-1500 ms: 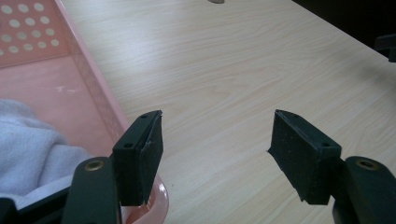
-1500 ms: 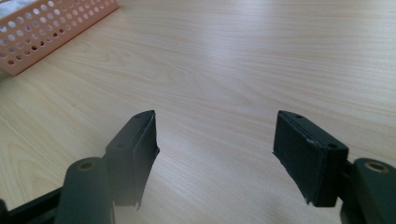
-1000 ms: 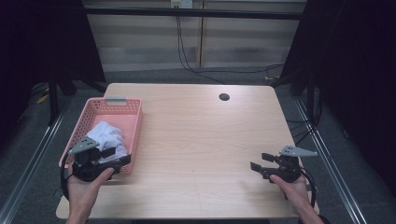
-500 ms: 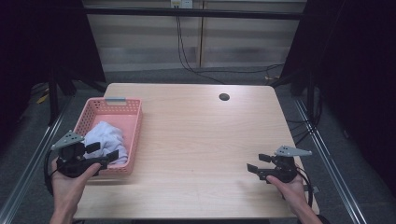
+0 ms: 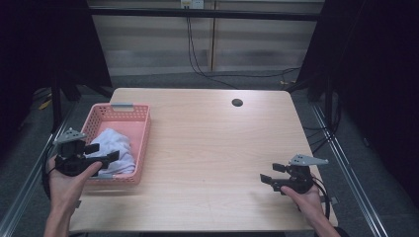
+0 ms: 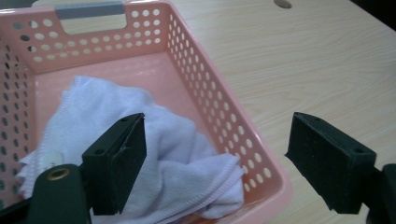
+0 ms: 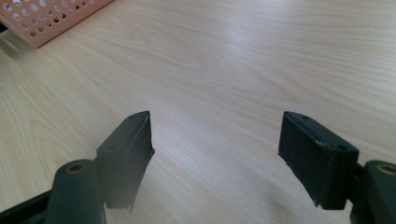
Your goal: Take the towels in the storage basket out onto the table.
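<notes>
Left gripper (image 6: pixel 217 161) spread wide above pink perforated basket (image 6: pixel 224 116), white towel (image 6: pixel 159 154) crumpled inside, small tag (image 6: pixel 50 160) on towel unreadable, right gripper (image 7: pixel 217 161) likewise spread over wooden table (image 7: pixel 261 60), basket perhaps near table's edge.

Two black hand-held grippers, left gripper (image 5: pixel 101 152) and right gripper (image 5: pixel 271 174), each topped by a grey three-cornered plate, flat rectangular black jaws with small screw holes, black cables trailing, forearms unsleeved

No text, label or number can be read anywhere (the towel's small tag (image 6: pixel 50 160) looks blank)
</notes>
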`<action>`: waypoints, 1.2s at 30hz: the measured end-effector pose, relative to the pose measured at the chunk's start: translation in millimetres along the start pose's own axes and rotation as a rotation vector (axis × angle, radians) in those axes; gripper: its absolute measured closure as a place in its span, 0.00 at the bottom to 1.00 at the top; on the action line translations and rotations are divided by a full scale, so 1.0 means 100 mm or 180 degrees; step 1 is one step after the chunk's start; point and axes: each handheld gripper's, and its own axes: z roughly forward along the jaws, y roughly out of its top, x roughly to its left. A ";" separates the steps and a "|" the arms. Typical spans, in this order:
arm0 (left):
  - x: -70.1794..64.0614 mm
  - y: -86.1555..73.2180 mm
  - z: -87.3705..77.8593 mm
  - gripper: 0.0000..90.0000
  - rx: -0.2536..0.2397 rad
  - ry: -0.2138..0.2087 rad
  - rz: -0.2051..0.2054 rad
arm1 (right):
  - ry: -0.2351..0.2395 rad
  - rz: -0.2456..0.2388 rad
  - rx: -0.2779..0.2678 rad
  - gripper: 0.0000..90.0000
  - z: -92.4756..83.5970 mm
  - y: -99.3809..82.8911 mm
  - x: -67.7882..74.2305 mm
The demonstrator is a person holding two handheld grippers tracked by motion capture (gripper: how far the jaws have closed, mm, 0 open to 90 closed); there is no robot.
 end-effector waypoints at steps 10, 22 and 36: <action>0.19 0.09 0.09 0.24 0.0161 0.0230 0.0064 | -0.0003 -0.0005 0.0022 0.27 0.01 0.00 0.01; 0.31 0.07 0.30 0.21 0.0417 0.0244 -0.0017 | 0.0012 -0.0010 0.0037 0.26 0.01 0.00 0.00; 0.29 0.13 0.48 0.24 0.0617 0.0239 -0.0072 | 0.0087 0.0016 0.0094 0.24 0.01 0.00 0.01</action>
